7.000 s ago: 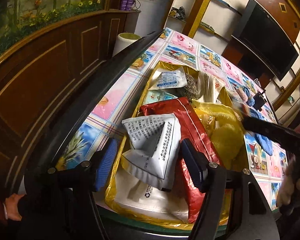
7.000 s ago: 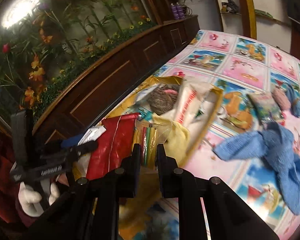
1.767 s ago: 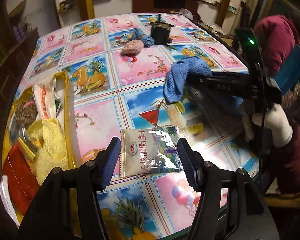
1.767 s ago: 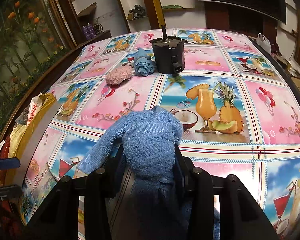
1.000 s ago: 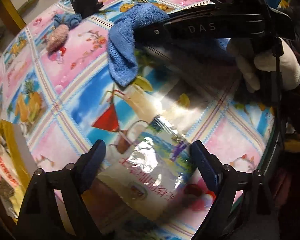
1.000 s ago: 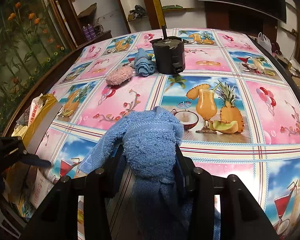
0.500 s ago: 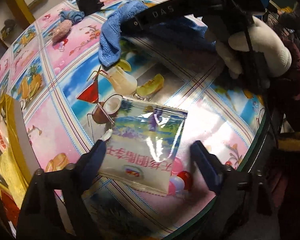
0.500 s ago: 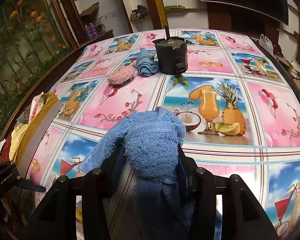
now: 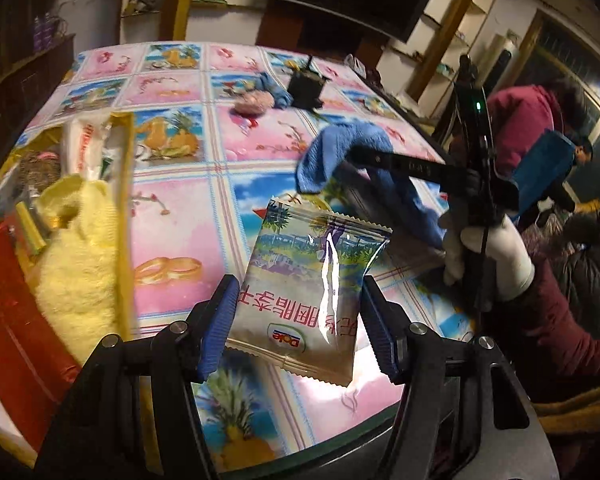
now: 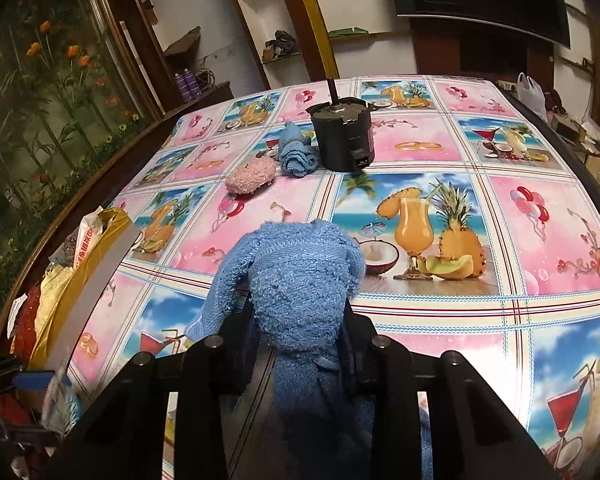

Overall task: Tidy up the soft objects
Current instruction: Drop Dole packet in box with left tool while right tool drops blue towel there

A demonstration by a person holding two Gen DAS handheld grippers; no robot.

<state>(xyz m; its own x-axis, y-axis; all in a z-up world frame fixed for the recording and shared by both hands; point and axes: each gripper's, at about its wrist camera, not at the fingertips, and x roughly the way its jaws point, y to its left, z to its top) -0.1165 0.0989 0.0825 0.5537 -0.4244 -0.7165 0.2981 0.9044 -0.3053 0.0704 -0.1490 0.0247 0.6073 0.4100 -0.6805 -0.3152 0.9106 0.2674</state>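
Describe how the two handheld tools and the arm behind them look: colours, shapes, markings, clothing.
Each tool is black, with bolt-jointed arms; the left tool's pads are ribbed blue. The right tool bears a green light and pale lettering on its finger. The hand wears a white glove and maroon sleeve.

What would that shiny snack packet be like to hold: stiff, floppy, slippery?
The snack packet probably flexes rather than staying stiff: it looks like thin film with crimped ends. Its glossy glare suggests a slick surface that might slide between the left gripper pads. It looks puffy and flat, so it is likely light.
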